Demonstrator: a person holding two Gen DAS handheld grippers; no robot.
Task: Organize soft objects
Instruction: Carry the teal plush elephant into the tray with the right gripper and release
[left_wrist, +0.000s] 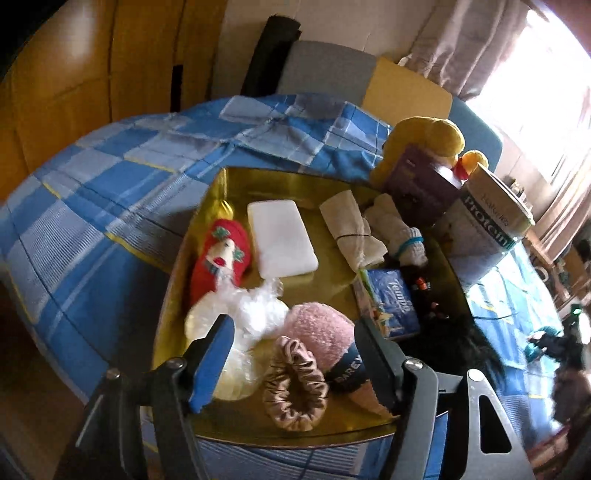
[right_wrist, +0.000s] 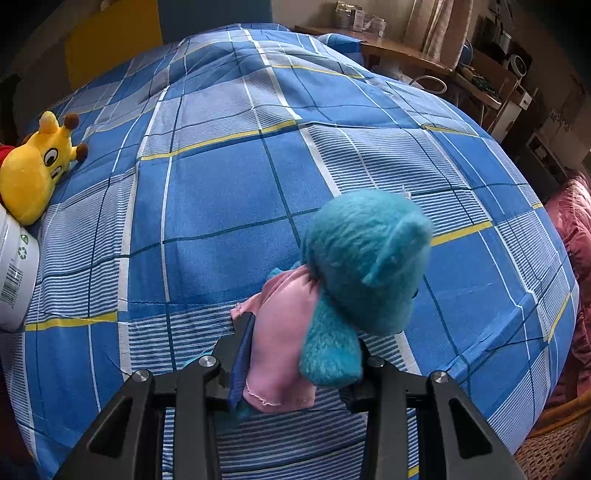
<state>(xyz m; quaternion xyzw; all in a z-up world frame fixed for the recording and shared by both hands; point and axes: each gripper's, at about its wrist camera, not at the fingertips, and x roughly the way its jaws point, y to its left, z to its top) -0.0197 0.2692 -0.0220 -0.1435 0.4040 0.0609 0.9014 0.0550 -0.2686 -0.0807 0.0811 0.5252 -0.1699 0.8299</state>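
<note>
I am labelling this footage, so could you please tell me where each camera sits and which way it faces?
Left wrist: on the left gripper, looking down at the gold tray of soft things; its open fingers show.
Right wrist: on the right gripper, looking down over the bed; its fingers clamp the teal plush toy.
Shared: the blue checked bedcover, yellow plush, white canister.

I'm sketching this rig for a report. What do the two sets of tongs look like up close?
Both match. The left tongs and the right tongs have matte black angular frames with triangular cut-outs and round silver bolts at the pivots. Each finger is a flat black bar lined with a blue pad on its inner face. No cables, markings or sleeves show in either view.
</note>
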